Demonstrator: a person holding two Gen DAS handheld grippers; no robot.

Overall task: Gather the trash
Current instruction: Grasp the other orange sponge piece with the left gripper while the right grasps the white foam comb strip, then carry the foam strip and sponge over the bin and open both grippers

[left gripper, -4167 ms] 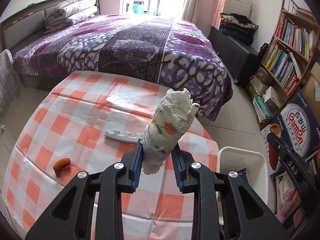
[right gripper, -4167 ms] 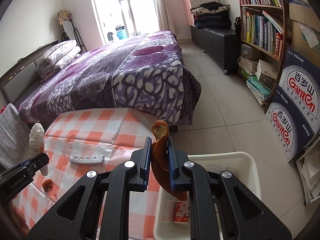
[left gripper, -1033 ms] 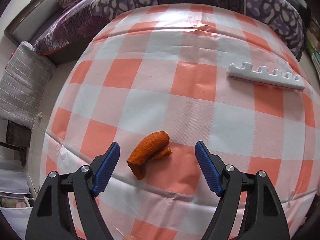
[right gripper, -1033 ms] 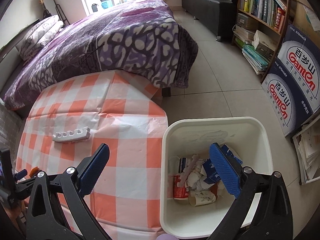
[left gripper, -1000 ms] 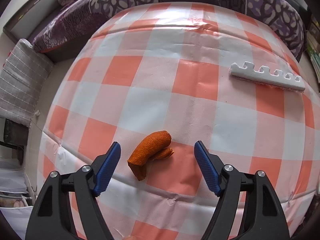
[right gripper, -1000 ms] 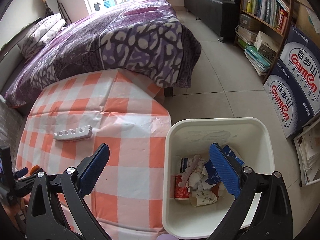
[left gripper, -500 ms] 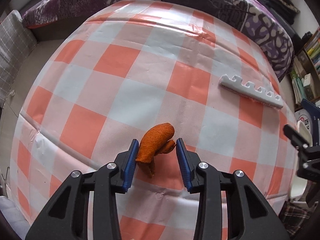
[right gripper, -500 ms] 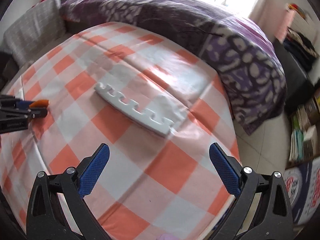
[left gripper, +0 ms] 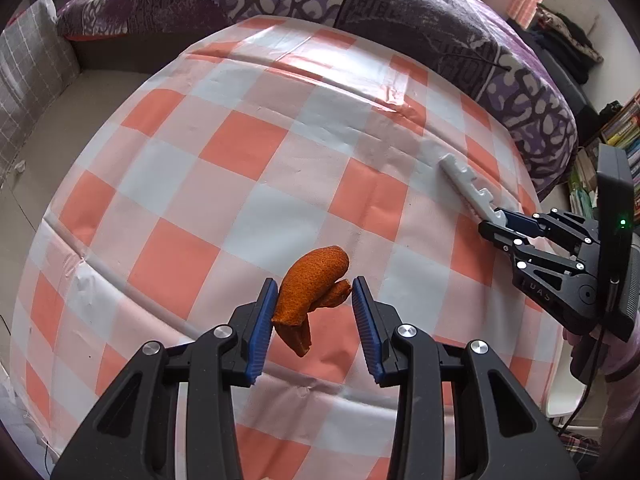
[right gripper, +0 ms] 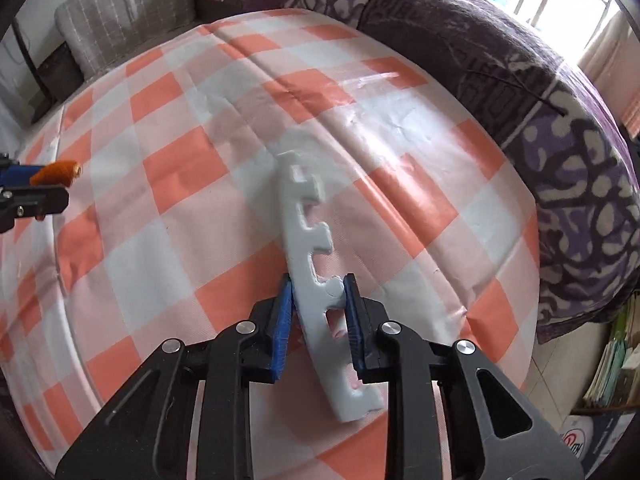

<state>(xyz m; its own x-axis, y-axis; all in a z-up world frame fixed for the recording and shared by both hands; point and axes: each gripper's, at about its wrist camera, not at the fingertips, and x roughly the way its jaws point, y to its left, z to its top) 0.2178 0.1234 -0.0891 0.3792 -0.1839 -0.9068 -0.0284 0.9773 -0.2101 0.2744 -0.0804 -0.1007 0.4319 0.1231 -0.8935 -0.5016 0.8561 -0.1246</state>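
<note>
My left gripper [left gripper: 313, 305] is shut on an orange peel [left gripper: 310, 290] and holds it a little above the checked tablecloth [left gripper: 240, 152]. The peel also shows far left in the right wrist view [right gripper: 56, 172]. My right gripper [right gripper: 317, 308] is shut on a white notched foam strip [right gripper: 310, 240], whose far end rests on the cloth. In the left wrist view the strip [left gripper: 466, 182] lies at the right, with the right gripper [left gripper: 500, 226] at its near end.
The round table [right gripper: 160, 152] carries an orange and white checked cloth. A bed with a purple patterned cover [left gripper: 400, 12] stands behind it. A grey checked cushion [right gripper: 120, 12] lies at the left. Books [right gripper: 616, 364] are stacked at the right.
My left gripper has closed on the orange peel and lifted it. My right gripper has swung from over the white bin to the table and closed on the foam strip.
</note>
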